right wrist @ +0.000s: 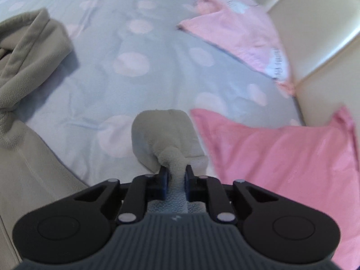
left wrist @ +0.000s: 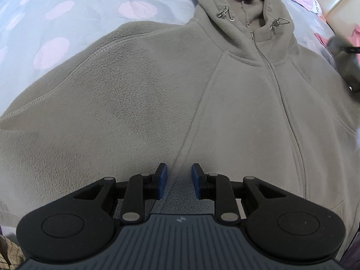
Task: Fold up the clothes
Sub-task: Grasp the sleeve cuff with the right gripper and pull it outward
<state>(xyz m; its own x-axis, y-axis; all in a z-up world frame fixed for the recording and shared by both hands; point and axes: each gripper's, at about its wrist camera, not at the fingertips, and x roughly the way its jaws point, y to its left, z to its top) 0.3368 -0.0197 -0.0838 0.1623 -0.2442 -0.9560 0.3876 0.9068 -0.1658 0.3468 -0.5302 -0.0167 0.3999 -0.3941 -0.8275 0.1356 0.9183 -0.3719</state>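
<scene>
Lying face up on the pale blue bedspread with pink dots (left wrist: 45, 11), the grey-beige fleece zip hoodie (left wrist: 157, 90) is the landmark for everything else. Its long axis runs from the hood, at the far end, down the zip towards the left claw (left wrist: 178, 181), which hangs over the lower front of the hoodie just to the left of the zip line. That claw's blue pads (left wrist: 163, 180) stand apart with only flat fleece showing between them, so it grips nothing (whether the tips rest on the cloth is hard to judge).

Out beyond the hoodie's right-hand side, the right claw (right wrist: 175, 180) is clamped on a bunched end of grey-beige fleece sleeve (right wrist: 165, 135), the cuff hanging forward past the pads above the bedspread. As I read it, the coming fold turns on this: the hoodie's body lies to the left of the right claw, so the sleeve must travel back across towards the zip, and the right hand is the one placed to carry it.

Past that sleeve, away from the hoodie, lie a bright pink cloth (right wrist: 281, 168) and a pale pink printed garment (right wrist: 236, 29) against a cream padded surround (right wrist: 315, 45). The hoodie's hem is hidden under the left claw, and its left sleeve is cut off at the frame edge.
</scene>
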